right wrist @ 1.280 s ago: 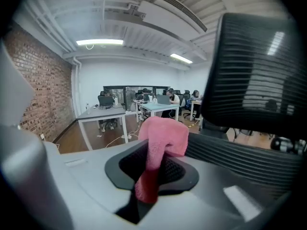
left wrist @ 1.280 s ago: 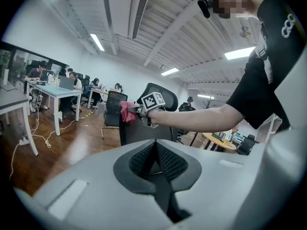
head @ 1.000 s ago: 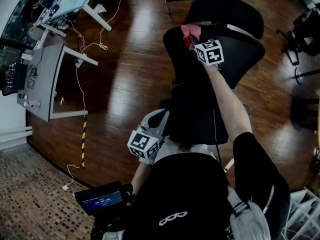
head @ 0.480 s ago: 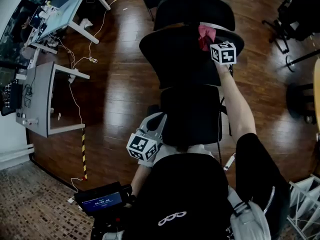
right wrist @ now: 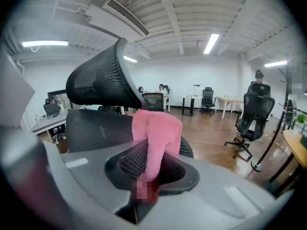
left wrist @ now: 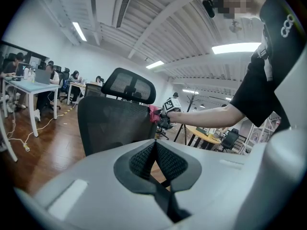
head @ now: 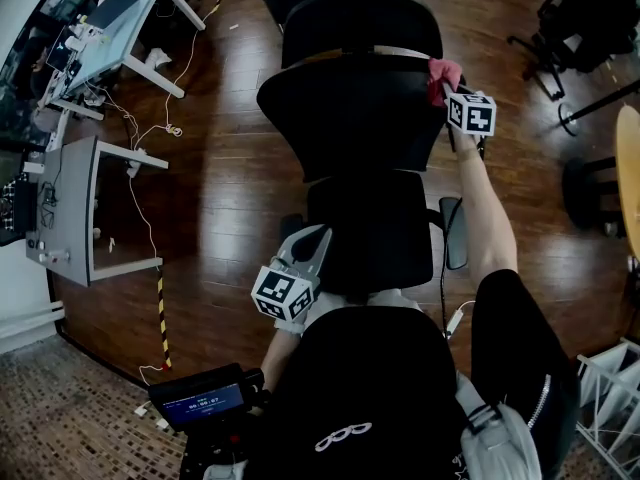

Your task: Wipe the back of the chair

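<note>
**A:** Right gripper state?

**B:** Clamped on the pink cloth. The cloth is pinched between the pads and stands up out of the jaws as a folded wad.

**A:** Where is it relative to the chair?

**B:** At the upper right corner of the backrest in the head view, just below the headrest. The person's right arm is stretched past the seat to get there. The left gripper view puts the cloth right at the backrest's side edge.

**A:** Is the cloth actually on the mesh?

**B:** It looks like contact at the edge. That spot is small and dark in every view, so this can't be confirmed.

**A:** Left gripper?

**B:** Jaws together, nothing between them. It is held low by the person's torso, at the near edge of the seat, well apart from the cloth. It is aimed at the chair.

**A:** Surroundings?

**B:** The chair stands on a dark wood floor. A desk is off to the left, with cables trailing on the floor beside it. Another office chair stands apart on the right.
</note>
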Motion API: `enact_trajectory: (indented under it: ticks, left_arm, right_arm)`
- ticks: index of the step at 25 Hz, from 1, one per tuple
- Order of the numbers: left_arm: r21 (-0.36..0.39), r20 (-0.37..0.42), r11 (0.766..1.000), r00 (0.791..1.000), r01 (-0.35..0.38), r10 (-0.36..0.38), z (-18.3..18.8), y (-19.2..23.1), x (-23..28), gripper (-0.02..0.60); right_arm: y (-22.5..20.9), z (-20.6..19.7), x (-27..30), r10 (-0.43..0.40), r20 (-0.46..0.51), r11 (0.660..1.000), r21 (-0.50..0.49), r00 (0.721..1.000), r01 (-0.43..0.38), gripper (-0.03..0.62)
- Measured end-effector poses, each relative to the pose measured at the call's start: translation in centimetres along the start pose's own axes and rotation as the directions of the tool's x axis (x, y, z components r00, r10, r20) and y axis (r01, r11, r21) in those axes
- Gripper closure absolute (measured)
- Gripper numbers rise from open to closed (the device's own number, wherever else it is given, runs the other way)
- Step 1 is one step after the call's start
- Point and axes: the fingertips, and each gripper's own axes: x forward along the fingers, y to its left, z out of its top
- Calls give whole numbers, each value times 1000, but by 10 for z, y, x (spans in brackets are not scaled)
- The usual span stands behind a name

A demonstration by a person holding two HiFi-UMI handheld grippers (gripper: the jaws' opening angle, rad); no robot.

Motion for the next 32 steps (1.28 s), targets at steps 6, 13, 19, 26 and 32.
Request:
enact_trajectory:
  ticks: [6, 13, 19, 26, 32]
  left_arm:
    - [2, 1, 1000, 1000, 1, -1, 0, 2, -1, 592]
    - [7, -5, 1000, 1000, 3, -3, -1, 4, -7, 593]
    - [-19, -7, 1000, 1000, -22, 22, -9, 13, -25, 592]
    - [-39, -13, 997, 998, -64, 63, -14, 30, -40, 593]
    - [-54, -16, 995, 997, -79, 79, -15, 46, -58, 594]
  right_arm:
    - [-31, -7, -14, -97, -16, 995, 33, 995, 98, 548]
    - [-82, -27, -39, -362, -92, 931, 16, 928, 364, 548]
    - [-48, -42, -19, -341, -141, 939, -92, 929, 331, 548]
    - [38, -32, 25, -243, -129, 963, -148, 961, 224, 548]
    - [139, -19, 51, -111, -101, 971, -221, 989, 86, 548]
